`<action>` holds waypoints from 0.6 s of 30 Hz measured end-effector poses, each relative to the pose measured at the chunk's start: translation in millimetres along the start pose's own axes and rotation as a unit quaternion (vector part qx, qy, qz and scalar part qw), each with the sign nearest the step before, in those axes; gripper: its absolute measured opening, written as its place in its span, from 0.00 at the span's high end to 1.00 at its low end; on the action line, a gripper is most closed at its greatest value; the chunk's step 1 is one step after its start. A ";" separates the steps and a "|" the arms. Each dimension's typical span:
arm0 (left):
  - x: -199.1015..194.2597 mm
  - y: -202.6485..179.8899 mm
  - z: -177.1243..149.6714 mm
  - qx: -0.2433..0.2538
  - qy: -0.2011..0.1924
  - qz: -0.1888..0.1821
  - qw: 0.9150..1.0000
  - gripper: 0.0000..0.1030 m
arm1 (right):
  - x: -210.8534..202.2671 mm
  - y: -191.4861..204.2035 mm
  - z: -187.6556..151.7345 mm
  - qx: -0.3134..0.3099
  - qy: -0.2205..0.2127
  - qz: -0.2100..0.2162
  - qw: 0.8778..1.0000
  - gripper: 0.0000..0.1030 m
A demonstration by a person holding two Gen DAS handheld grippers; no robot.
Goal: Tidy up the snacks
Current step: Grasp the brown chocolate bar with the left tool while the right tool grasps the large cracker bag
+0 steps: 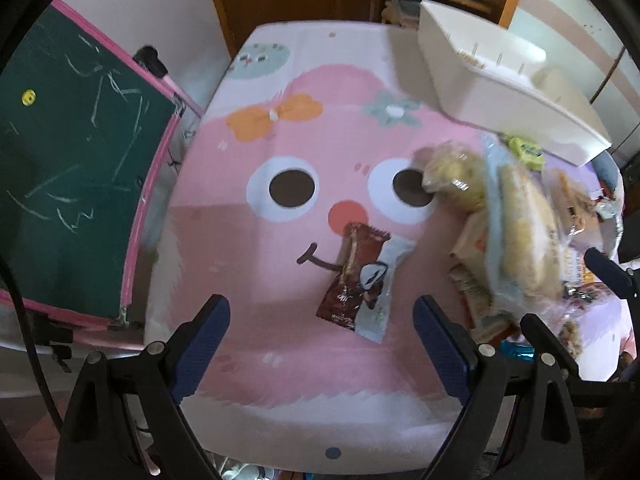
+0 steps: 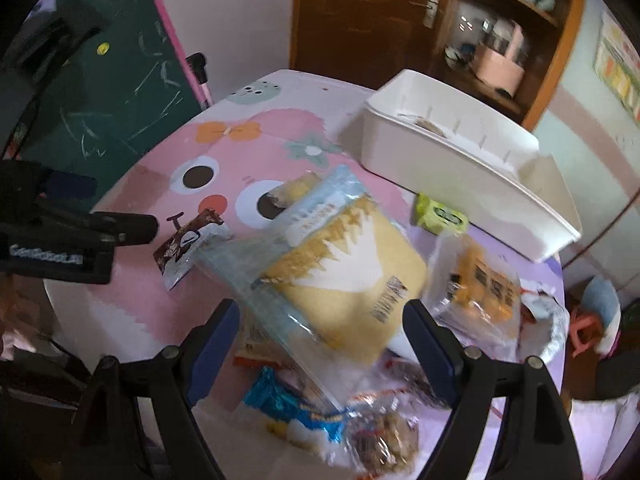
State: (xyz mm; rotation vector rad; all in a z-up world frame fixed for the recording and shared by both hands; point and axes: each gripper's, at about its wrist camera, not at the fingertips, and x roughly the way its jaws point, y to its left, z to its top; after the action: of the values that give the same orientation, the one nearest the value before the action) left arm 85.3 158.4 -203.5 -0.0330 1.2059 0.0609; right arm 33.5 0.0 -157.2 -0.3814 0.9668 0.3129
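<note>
- Left tongs (image 1: 322,334): jaws spread wide, nothing between them, above a brown snack bar (image 1: 350,276) lying on the counter (image 1: 248,280).
- Right tongs (image 2: 322,334): jaws spread wide, empty, over a large clear bag of yellow snacks (image 2: 344,276).
- Snack pile: assorted packets heaped at the counter's right side; green packet (image 2: 440,214) just beside the bin.
- White plastic bin (image 2: 460,164): at the far right of the counter.
- Green chalkboard (image 1: 68,168): left of the counter.

The left gripper (image 1: 322,330) hangs wide open over a brown snack bar (image 1: 352,276) on the pink bench (image 1: 280,380). More snacks (image 1: 520,240) are piled beside a white box (image 1: 500,92).
</note>
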 end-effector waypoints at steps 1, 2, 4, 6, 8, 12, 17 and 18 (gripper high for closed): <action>4.0 1.0 -0.2 -0.001 0.004 -0.001 1.000 0.10 | 4.0 3.3 0.1 -0.006 0.002 -0.007 1.000 0.18; 7.8 2.0 -0.3 -0.001 0.008 -0.003 1.000 0.10 | 8.7 5.6 0.7 -0.011 0.006 -0.016 1.000 0.18; 15.5 2.4 -0.3 0.002 0.015 -0.008 1.000 0.10 | 16.9 8.2 2.3 -0.012 0.013 -0.022 1.000 0.18; 20.5 2.7 0.0 0.005 0.021 -0.010 1.000 0.10 | 22.2 8.4 4.4 -0.009 0.013 -0.029 0.999 0.18; 25.6 2.2 0.7 0.005 0.027 -0.014 1.000 0.10 | 25.6 7.8 7.2 -0.007 0.011 -0.036 0.999 0.20; 36.8 -3.4 5.9 0.001 0.038 -0.032 0.999 0.10 | 31.6 -0.2 13.5 0.009 0.019 -0.024 0.999 0.50; 52.3 -13.7 12.8 0.008 0.053 -0.032 0.998 0.13 | 34.7 -26.3 18.8 0.059 0.034 -0.015 0.998 0.75; 53.7 -14.9 13.8 0.008 0.055 -0.034 0.998 0.15 | 33.0 -31.9 19.8 0.068 0.033 -0.010 0.997 0.77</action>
State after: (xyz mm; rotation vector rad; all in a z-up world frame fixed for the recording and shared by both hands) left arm 118.3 145.9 -248.8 -0.0640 1.3138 -0.0116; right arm 79.1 -16.6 -169.4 -0.2783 1.0427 0.2165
